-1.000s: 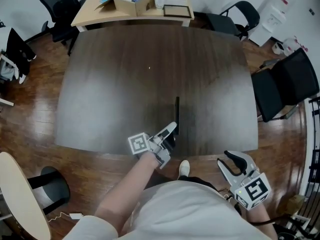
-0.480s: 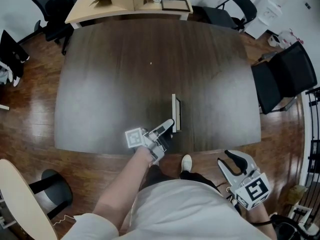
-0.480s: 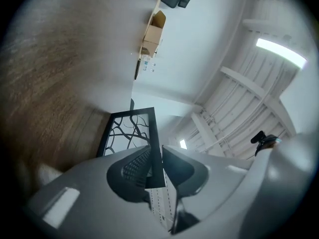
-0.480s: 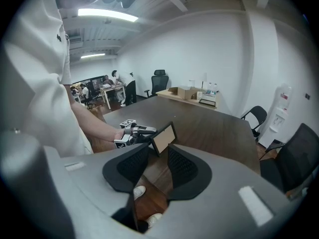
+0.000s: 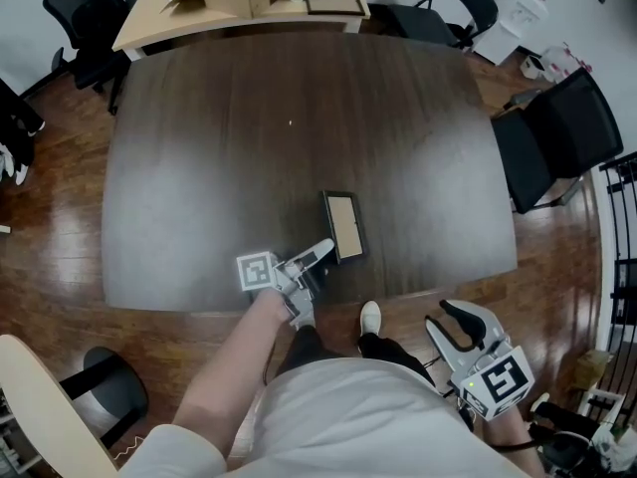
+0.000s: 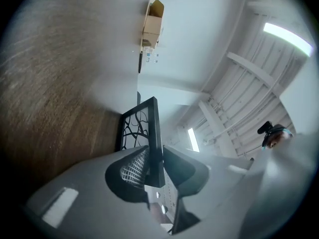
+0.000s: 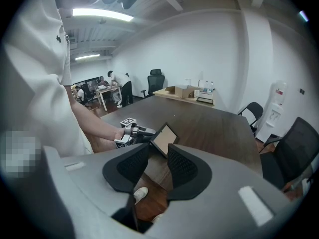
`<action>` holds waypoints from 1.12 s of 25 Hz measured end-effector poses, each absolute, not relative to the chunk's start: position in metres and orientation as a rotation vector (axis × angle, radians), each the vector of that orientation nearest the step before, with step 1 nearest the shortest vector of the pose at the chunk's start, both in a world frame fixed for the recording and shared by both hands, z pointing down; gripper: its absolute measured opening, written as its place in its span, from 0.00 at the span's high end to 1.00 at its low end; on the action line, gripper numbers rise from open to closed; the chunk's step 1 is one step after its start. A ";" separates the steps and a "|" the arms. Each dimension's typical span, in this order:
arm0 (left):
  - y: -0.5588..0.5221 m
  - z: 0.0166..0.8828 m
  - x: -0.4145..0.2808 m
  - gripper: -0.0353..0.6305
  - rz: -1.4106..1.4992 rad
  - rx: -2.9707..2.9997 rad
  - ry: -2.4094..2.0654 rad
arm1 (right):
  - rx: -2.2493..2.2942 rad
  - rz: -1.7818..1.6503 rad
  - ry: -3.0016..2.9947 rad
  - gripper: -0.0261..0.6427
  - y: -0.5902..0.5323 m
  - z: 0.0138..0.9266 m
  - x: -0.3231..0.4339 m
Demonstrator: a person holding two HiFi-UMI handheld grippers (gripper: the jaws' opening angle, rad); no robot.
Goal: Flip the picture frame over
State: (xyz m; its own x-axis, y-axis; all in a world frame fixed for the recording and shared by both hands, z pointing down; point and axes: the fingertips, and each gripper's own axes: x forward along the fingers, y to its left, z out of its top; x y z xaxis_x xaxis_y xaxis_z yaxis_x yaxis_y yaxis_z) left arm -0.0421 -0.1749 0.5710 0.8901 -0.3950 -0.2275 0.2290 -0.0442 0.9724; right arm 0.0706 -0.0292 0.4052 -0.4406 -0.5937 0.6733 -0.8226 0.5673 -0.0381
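Fingers (image 6: 130, 169) of the left gripper (image 5: 323, 251) were seen closed on the near edge of the picture frame (image 5: 343, 225), its thin black border pinched between the two pads. The frame was held tilted over the dark table (image 5: 229, 137), close to the table's near edge and a little right of its middle. A plain tan panel was turned upward in the head view, while a face with black branching lines was shown in the left gripper view, on the side toward the table top. Whether the frame's far edge was touching the table could not be told with certainty, though it appeared to be resting there. The right gripper (image 5: 461, 323) was held off the table, beyond its near right corner and over the wooden floor (image 5: 60, 237), with its jaws a narrow gap apart and nothing gripped between them. A white shoe (image 5: 369, 320) was seen just past the table's near edge. Beyond the table's far edge a light wooden desk (image 5: 149, 23) was placed, and black chairs (image 5: 557, 137) were set along the table's right side.
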 end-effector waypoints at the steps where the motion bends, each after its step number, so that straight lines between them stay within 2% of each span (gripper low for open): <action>1: -0.174 0.572 -0.041 0.82 -0.481 1.546 -0.139 | 1.134 0.487 -2.184 0.77 -0.028 0.406 0.070; 28: -0.188 0.624 -0.054 0.85 0.245 1.776 -0.642 | 1.110 0.548 -2.204 0.77 -0.026 0.432 0.103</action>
State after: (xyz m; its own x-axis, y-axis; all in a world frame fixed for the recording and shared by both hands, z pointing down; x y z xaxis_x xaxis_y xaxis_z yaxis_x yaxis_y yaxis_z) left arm -0.0544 -0.1884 0.6241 0.8272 -0.2960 0.4777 -0.5388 -0.1762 0.8238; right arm 0.1034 -0.0265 0.4322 -0.4672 -0.5712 0.6749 -0.8207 0.5641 -0.0906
